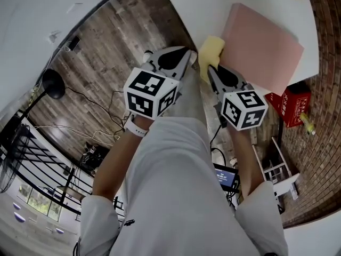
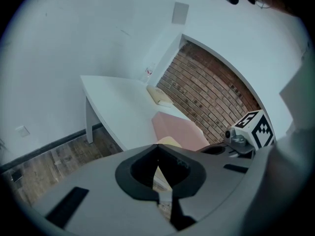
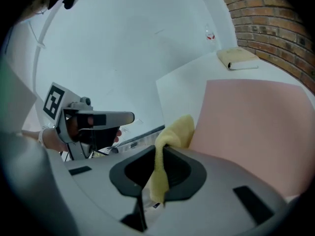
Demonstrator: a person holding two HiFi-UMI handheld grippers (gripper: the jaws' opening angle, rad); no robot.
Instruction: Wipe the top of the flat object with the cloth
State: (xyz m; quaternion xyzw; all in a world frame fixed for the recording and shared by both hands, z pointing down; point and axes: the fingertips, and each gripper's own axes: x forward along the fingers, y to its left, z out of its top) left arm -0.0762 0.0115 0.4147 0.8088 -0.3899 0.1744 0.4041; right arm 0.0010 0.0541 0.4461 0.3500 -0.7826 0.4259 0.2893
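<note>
A pink flat sheet (image 1: 261,47) lies on the white table (image 1: 213,4); it also shows in the left gripper view (image 2: 178,129) and fills the right of the right gripper view (image 3: 256,127). My right gripper (image 1: 211,68) (image 3: 160,156) is shut on a yellow cloth (image 1: 210,51) (image 3: 176,129), which hangs at the sheet's near left corner by the table edge. My left gripper (image 1: 186,55) (image 2: 158,166) is held off the table beside it, to the left, jaws shut with nothing between them.
A cream notebook (image 3: 237,58) (image 2: 160,96) lies at the table's far end near the brick wall (image 2: 206,97). On the floor to the right are a red box (image 1: 290,103) and a white rack (image 1: 277,169). Cables and a black lamp (image 1: 53,83) sit on the wooden floor at left.
</note>
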